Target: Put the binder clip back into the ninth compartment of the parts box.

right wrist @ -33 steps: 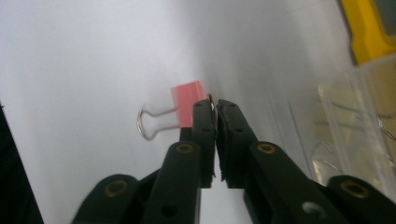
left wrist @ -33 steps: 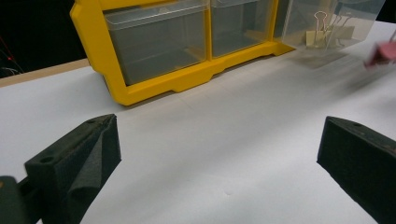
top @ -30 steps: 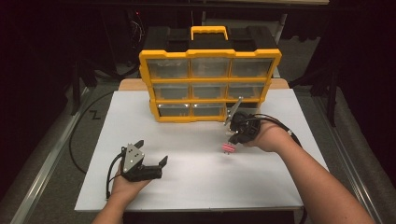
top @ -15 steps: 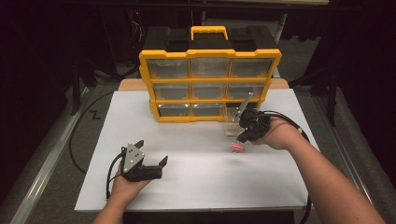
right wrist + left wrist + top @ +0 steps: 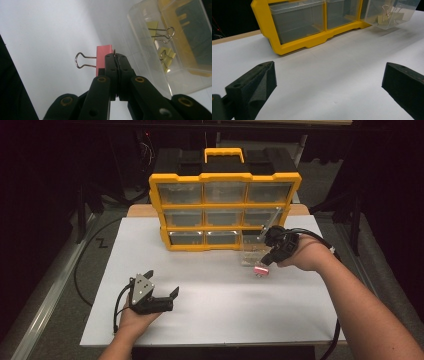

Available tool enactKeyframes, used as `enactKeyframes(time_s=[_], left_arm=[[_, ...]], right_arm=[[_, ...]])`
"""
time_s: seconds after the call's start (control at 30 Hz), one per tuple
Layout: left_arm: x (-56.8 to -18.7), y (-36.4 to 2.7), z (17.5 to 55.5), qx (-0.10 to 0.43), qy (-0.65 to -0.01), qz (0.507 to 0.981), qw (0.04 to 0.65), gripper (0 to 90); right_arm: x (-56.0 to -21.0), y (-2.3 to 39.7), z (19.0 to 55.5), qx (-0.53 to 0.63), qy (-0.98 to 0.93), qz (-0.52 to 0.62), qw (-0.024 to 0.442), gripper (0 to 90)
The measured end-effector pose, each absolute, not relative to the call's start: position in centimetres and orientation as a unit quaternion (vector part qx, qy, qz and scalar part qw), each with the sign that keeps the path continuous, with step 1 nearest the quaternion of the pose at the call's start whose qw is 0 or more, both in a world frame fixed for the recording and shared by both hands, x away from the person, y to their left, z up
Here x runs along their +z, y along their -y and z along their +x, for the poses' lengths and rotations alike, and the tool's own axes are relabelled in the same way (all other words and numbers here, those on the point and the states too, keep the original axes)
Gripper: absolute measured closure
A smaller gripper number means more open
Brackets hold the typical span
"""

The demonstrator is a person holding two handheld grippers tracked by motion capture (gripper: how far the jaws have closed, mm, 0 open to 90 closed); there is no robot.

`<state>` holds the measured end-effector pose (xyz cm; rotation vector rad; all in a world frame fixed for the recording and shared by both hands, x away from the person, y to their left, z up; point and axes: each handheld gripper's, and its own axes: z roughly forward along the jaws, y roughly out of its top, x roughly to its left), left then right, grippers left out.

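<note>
A white table (image 5: pixel 210 320) carries a yellow drawer organiser (image 5: pixel 225 212) and a pulled-out clear drawer (image 5: pixel 252 256).

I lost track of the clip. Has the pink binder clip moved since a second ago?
Yes. The pink binder clip has shifted right, toward the pulled-out clear drawer of the yellow organizer.

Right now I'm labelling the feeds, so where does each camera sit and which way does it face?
High view: above the table's near side, looking forward and down at the yellow organizer; both forearms show.
Left gripper view: along open jaws toward the organizer's bottom row.
Right gripper view: along jaws shut on the pink binder clip.
Both gripper views share the clear drawer.
</note>
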<state>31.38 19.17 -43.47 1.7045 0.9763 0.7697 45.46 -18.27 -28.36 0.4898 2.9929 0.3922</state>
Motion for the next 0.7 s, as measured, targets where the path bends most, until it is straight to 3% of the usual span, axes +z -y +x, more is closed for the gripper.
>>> enactKeyframes(time_s=[0.7], left_arm=[[-43.4, -19.3, 31.4, 0.316, -0.403, 0.702, 0.496, 0.3]], right_arm=[[-23.5, 18.1, 46.9, 0.125, -0.974, 0.175, 0.071, 90.0]])
